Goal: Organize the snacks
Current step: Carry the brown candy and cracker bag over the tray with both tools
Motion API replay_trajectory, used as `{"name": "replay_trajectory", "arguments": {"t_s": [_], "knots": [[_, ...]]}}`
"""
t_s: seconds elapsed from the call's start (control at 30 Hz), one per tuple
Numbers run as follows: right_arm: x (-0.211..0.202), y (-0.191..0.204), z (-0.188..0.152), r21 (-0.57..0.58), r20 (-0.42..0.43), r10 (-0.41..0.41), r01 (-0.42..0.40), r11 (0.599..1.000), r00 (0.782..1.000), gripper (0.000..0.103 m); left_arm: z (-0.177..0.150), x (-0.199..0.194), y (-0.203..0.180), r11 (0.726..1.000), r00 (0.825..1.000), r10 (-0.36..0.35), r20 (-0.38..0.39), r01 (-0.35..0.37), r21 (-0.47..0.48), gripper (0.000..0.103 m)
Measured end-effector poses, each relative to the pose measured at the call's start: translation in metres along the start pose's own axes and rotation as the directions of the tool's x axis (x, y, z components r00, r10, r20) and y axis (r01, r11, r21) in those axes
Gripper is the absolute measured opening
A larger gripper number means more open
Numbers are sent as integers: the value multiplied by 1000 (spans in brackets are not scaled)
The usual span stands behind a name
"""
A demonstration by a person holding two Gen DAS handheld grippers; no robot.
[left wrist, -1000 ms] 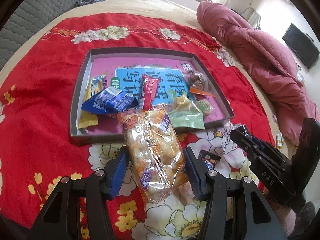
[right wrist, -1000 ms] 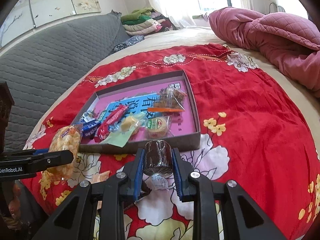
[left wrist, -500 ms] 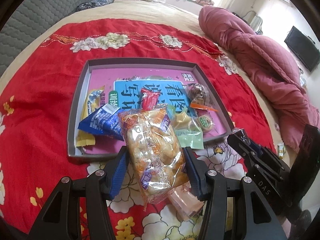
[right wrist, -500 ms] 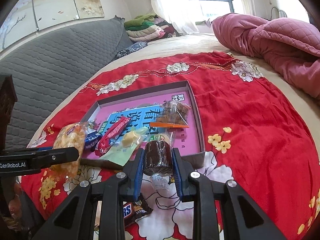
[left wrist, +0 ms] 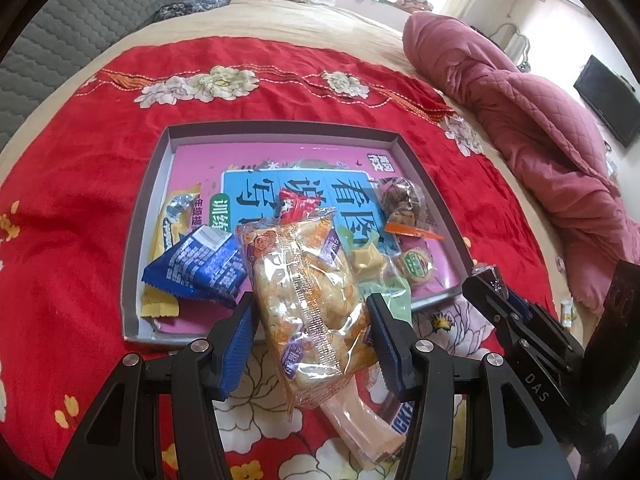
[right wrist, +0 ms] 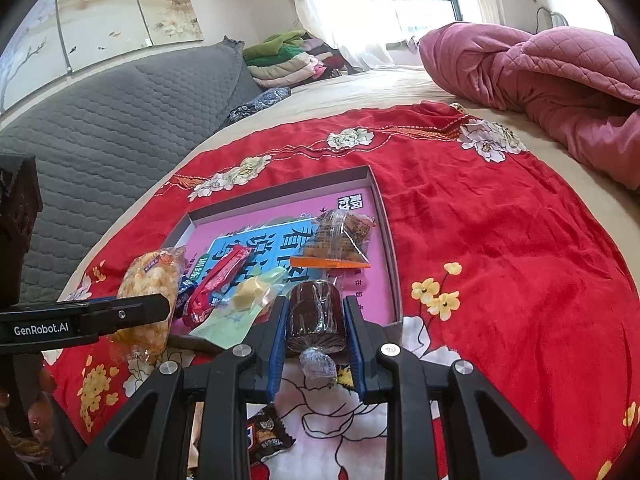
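While both tongs grip snacks, the tray's [left wrist: 138, 240] near rim lies just ahead.

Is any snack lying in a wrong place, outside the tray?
Yes. A Snickers bar and a pale wrapped bar lie on the red floral cloth in front of the tray, not inside it. Nothing looks spilled or torn.

The left claw [left wrist: 310, 334], gripping the puffed-snack bag [left wrist: 308, 300], has advanced; the tray [left wrist: 134, 280] now lies just ahead.
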State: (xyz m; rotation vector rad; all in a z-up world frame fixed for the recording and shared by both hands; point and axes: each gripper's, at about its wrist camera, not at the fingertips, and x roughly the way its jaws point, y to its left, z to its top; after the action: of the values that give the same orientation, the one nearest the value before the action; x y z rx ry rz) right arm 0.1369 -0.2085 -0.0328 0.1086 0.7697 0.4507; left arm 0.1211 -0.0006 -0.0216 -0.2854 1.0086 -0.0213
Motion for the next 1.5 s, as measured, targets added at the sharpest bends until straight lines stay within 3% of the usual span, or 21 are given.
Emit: {"name": "replay_trajectory", "arguments": {"t_s": [1.5], "knots": [[34, -15, 15, 25, -9, 23, -23, 999, 1000, 27, 23, 54, -16, 999, 999, 32, -20, -32, 15, 57]]}}
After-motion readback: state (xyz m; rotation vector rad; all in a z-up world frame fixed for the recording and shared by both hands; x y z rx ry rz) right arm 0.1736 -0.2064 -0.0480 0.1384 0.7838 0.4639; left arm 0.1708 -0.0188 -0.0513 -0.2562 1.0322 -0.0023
